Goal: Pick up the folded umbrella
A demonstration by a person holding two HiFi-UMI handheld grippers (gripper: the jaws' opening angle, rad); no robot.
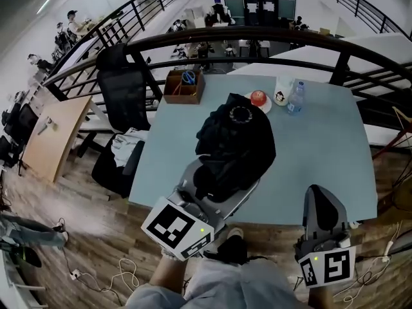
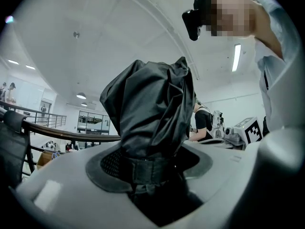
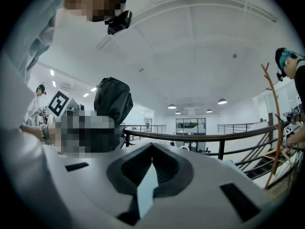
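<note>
The folded umbrella (image 1: pixel 235 143) is a black, crumpled bundle held up over the near side of the pale blue table (image 1: pixel 322 153). My left gripper (image 1: pixel 217 187) is shut on its lower end. In the left gripper view the umbrella (image 2: pixel 152 109) rises straight out of the left gripper (image 2: pixel 152 170), and its strap band sits right between the pads. My right gripper (image 1: pixel 320 195) is at the table's near right edge, pointing upward and apart from the umbrella. In the right gripper view the right gripper (image 3: pixel 152 168) holds nothing, and the umbrella (image 3: pixel 113 99) shows off to the left.
At the table's far side stand a wooden box (image 1: pixel 183 85) with scissors, a plate with a red apple (image 1: pixel 258 98), a white cup (image 1: pixel 281 90) and a water bottle (image 1: pixel 295 97). A black office chair (image 1: pixel 122 89) stands left of the table. A dark railing (image 1: pixel 257 37) runs behind.
</note>
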